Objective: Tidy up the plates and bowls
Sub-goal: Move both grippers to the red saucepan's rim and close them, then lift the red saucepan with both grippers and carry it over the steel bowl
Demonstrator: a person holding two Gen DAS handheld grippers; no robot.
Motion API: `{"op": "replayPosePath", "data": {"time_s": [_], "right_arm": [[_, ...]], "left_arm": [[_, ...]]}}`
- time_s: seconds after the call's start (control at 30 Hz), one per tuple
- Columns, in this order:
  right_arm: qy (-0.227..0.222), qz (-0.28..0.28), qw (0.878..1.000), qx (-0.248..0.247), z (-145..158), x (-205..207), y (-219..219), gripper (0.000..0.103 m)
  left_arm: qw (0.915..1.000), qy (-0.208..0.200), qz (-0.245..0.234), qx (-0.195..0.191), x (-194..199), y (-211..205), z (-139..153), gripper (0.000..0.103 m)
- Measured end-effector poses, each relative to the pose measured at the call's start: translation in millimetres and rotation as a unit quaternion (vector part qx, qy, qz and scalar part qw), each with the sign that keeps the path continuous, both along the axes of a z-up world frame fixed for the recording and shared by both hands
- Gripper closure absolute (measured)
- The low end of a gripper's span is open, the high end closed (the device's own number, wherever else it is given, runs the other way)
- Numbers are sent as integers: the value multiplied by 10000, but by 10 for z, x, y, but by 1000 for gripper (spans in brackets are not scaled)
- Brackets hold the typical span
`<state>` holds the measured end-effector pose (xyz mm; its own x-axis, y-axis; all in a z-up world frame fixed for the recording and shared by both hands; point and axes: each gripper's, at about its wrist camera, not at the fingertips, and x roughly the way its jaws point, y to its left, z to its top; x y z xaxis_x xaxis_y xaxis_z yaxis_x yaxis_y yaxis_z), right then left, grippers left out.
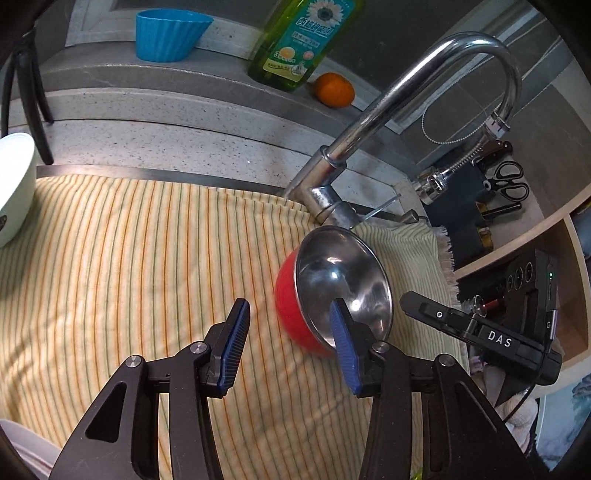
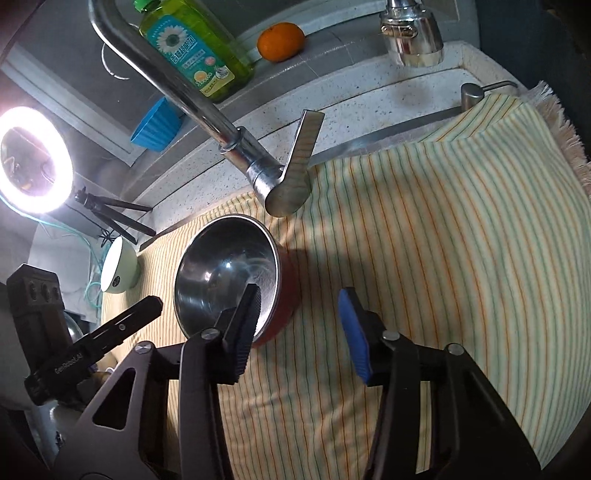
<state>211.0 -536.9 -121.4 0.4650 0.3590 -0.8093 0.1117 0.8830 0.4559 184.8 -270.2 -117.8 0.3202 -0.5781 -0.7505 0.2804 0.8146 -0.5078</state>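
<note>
Red bowl [image 1: 295, 306] with the steel inside sits on the striped cloth [image 1: 129, 258] right below the faucet [image 1: 406, 96], and you have both grippers angled down at it from opposite sides. Your left gripper [image 1: 290, 325] has its jaws partly apart with nothing pressed between them; its right blue pad overlaps the bowl's near rim in the left wrist view, though you cannot tell whether it touches. Your right gripper [image 2: 301, 314] also has its jaws partly apart and empty, its left pad in front of the bowl's rim, its right pad over bare cloth. A white bowl [image 1: 14, 184] stands well apart at the far left edge of the cloth. Open cloth lies to the left of the red bowl in the left wrist view and to its right in the right wrist view. Behind, the surface's ledge carries a blue cup [image 1: 166, 35], a green soap bottle [image 1: 295, 44] and an orange [image 1: 334, 89].
</note>
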Motion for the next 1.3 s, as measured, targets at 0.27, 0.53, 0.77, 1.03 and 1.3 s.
{"op": "replayPosePath", "data": {"time_s": [0.27, 0.53, 0.77, 1.03, 1.3], "right_arm": [[108, 93, 9998, 99, -76, 128, 12, 69], [170, 249, 9994, 166, -129, 162, 84, 86], [158, 319, 9993, 76, -92, 169, 172, 92], [144, 393, 9991, 58, -8, 124, 276, 92], [20, 580, 9982, 119, 149, 70, 538, 92]], "left_arm": [[9999, 84, 8, 67, 100, -55, -77, 78], [9999, 121, -90, 40, 133, -110, -132, 85], [9998, 113, -114, 72, 134, -144, -120, 91], [10000, 89, -26, -10, 65, -24, -45, 91], [9997, -221, 104, -64, -51, 242, 176, 91]]}}
